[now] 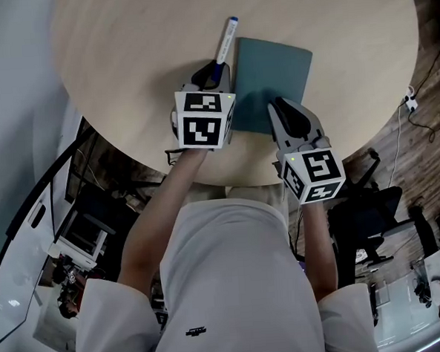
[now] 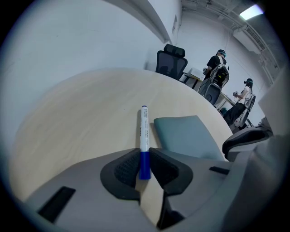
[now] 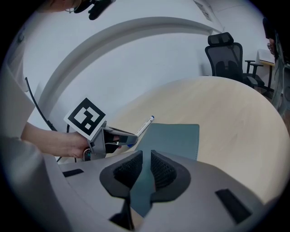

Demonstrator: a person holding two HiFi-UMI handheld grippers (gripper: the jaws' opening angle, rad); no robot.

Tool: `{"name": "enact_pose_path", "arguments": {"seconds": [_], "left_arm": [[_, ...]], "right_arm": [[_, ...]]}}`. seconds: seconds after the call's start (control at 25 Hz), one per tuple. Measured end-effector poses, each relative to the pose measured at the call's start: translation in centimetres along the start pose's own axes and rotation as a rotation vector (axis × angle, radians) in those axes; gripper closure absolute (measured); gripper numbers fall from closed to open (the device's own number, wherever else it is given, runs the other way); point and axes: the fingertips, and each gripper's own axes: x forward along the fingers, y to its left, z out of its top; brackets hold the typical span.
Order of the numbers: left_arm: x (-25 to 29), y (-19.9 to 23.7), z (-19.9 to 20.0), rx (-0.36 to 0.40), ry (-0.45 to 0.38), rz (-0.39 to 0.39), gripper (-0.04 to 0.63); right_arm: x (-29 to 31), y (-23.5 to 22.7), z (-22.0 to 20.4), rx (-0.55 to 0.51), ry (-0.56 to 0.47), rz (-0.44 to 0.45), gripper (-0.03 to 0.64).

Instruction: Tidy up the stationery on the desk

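Observation:
A white marker pen (image 1: 227, 41) with a blue cap lies on the round wooden table (image 1: 125, 80), right beside the left edge of a teal notebook (image 1: 273, 71). My left gripper (image 2: 144, 167) is shut on the pen's blue cap (image 2: 144, 164); the white barrel (image 2: 143, 129) points away from me along the tabletop. My right gripper (image 3: 146, 167) is shut on the near edge of the teal notebook (image 3: 174, 138), which lies flat. From the right gripper view the left gripper (image 3: 127, 138) shows at the notebook's left corner with the pen (image 3: 146, 124) sticking out of it.
The table's near rim (image 1: 227, 177) runs just behind both grippers. A black office chair (image 3: 226, 59) stands beyond the table's far side, with more chairs and two people (image 2: 219, 68) further off. Another chair (image 1: 371, 214) and cables lie on the floor to my right.

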Motion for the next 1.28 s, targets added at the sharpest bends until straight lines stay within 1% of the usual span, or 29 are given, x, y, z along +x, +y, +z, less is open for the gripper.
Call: {"name": "enact_pose_path", "arguments": {"seconds": [0.44, 0.64, 0.84, 0.96, 1.12, 1.28], "left_arm": [[-1.9, -0.1, -0.1, -0.053, -0.045, -0.012, 0.520], [-3.2, 0.0, -1.6, -0.102, -0.045, -0.026, 0.520], [-4.3, -0.5, -3.4, -0.184, -0.030, -0.050, 0.520], [-4.6, -0.8, -4.7, -0.204, -0.016, -0.062, 0.520], [-4.5, -1.7, -6.2, -0.252, 0.002, -0.100, 0.520], [-4.2, -3.5, -6.8, -0.278, 0.018, -0.168, 0.520]], "right_arm": [[-0.3, 0.9, -0.2, -0.008, -0.004, -0.002, 0.538], [-0.8, 1.5, -0.6, -0.008, -0.013, -0.012, 0.538], [-1.3, 1.8, -1.1, -0.002, -0.011, -0.027, 0.538], [-1.5, 2.2, -1.3, -0.002, -0.012, -0.037, 0.538], [-1.5, 2.7, -2.0, 0.004, -0.010, -0.049, 0.538], [-1.6, 2.8, -2.4, 0.019, -0.011, -0.061, 0.538]]}}
